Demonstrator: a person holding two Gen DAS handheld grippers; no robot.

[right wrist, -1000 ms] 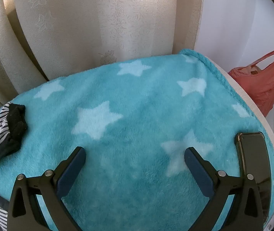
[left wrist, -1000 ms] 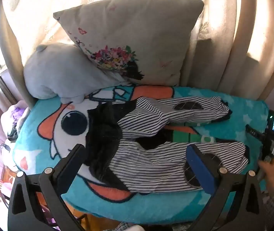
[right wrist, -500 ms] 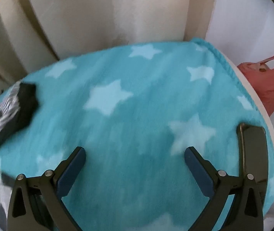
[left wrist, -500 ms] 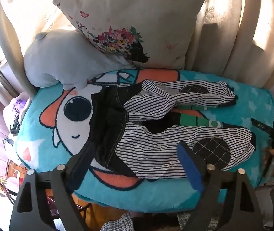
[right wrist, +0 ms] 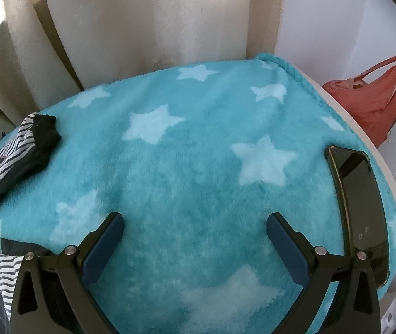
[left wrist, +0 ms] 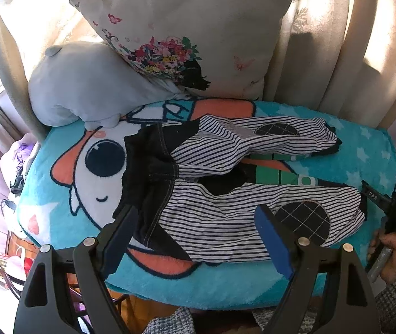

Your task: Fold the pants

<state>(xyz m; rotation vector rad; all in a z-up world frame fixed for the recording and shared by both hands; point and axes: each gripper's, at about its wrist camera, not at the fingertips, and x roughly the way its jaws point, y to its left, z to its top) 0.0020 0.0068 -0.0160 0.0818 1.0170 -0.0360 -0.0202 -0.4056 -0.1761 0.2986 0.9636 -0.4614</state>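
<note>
Pants (left wrist: 225, 194), striped black and white with a dark waist section, lie spread flat on the teal star blanket (right wrist: 198, 153), waist toward the left of my left wrist view and both legs running off to the right. Far leg sits rumpled with a dark oval knee patch; near leg carries a checked knee patch (left wrist: 303, 220) close to its cuff. Between the legs the blanket's cartoon print shows through. My left claw (left wrist: 195, 231) hangs over the near leg, jaws apart, nothing between the blue pads, no contact with cloth that I can see. My right claw (right wrist: 195, 239) hovers over bare blanket to the right of the cuffs, jaws likewise wide apart and empty; the dark cuff of the far leg (right wrist: 44, 136) shows at the left edge of that view, well apart from the pads. A dark phone (right wrist: 356, 200) lies on the blanket near its right edge, beside the right finger. From the left view I catch the hand (left wrist: 390, 253) gripping the other handle at far right. Behind the pants a floral cushion (left wrist: 192, 33) leans on the curtain, a grey plush pillow (left wrist: 86, 83) beside it. A red bag (right wrist: 373, 97) hangs off past the blanket's edge, possibly on a hook; the view there is too warped to say.
</note>
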